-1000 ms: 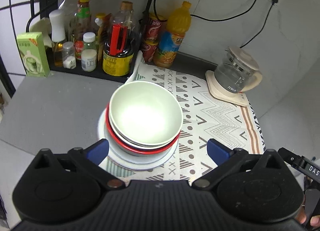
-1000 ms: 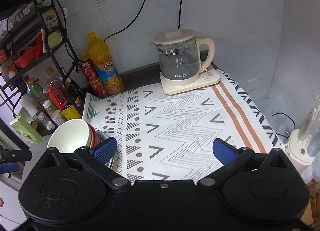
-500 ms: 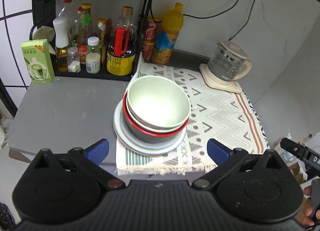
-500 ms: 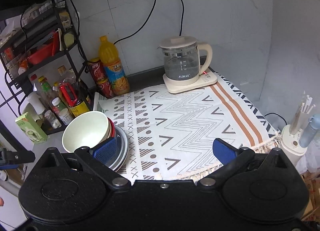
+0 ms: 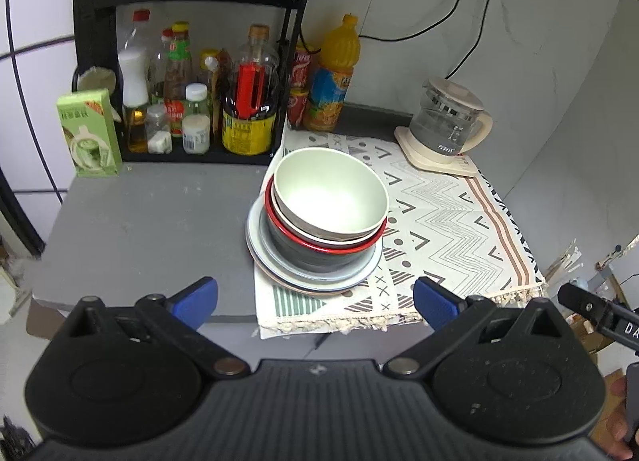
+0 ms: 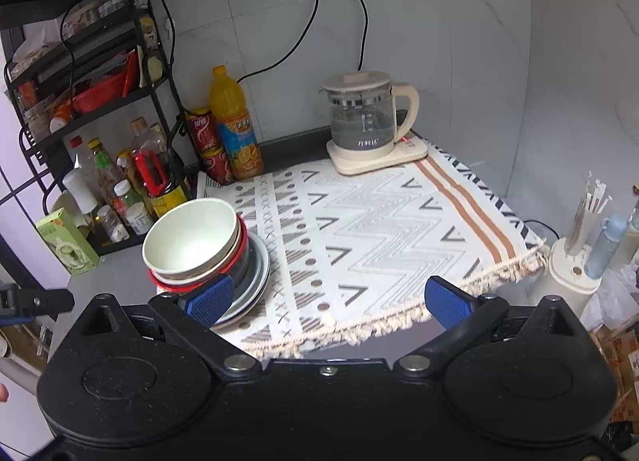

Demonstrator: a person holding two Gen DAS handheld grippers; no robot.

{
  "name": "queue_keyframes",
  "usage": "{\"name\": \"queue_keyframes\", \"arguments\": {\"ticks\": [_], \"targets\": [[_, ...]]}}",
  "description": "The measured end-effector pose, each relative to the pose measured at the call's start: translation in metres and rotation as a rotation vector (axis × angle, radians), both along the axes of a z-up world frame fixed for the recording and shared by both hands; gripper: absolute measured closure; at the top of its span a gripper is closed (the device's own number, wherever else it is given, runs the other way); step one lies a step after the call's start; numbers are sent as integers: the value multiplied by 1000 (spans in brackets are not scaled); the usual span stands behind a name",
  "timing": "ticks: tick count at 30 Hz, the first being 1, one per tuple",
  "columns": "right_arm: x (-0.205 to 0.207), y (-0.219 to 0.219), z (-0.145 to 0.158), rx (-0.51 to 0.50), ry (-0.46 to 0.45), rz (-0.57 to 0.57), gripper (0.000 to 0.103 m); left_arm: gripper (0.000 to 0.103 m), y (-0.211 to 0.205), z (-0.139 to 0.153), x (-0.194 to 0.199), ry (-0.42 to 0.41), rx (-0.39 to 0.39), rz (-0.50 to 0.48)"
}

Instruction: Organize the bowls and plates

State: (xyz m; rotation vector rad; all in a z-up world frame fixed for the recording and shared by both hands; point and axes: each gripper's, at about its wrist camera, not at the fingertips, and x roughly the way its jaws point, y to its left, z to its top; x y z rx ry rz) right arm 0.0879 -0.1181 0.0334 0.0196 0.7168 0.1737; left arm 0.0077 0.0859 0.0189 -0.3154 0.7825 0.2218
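A pale green bowl [image 5: 331, 193] sits on top of a stack of bowls; below it a red-rimmed dark bowl [image 5: 315, 251] rests on stacked plates [image 5: 311, 281]. The stack stands at the left edge of a patterned cloth [image 5: 447, 221]. It also shows in the right wrist view [image 6: 191, 237]. My left gripper [image 5: 315, 301] is open and empty, held back from the counter's front edge, in front of the stack. My right gripper [image 6: 327, 299] is open and empty, to the right of the stack, off the front edge.
A black rack [image 5: 191, 61] with bottles and jars stands at the back left, a green carton [image 5: 90, 133] beside it. An orange juice bottle [image 5: 331, 77] and cans stand at the wall. A glass kettle [image 5: 449, 121] sits at the back right. A holder with straws [image 6: 575, 261] stands at right.
Both grippers have pulled back and away from the counter, so the stack looks smaller and farther. The stack has not moved. Both stay open.
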Motion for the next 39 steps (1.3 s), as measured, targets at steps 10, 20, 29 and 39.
{"name": "queue_keyframes", "arguments": {"ticks": [10,20,29,39], "targets": [[-36,9,-2,-19,-15,-9,0,0,-7,-3,-28,-34,46,-58],[-60,21,-7,-43,-28,3,0,0,-6,-2,-49,-75,93,-70],[-69,25,-4,-39,-38,20,0,0,-10,-2,-55,-99,89,-106],[-71,25,-4,-42,-35,14,0,0,-8,-9,-57,-89,78,-116]]}}
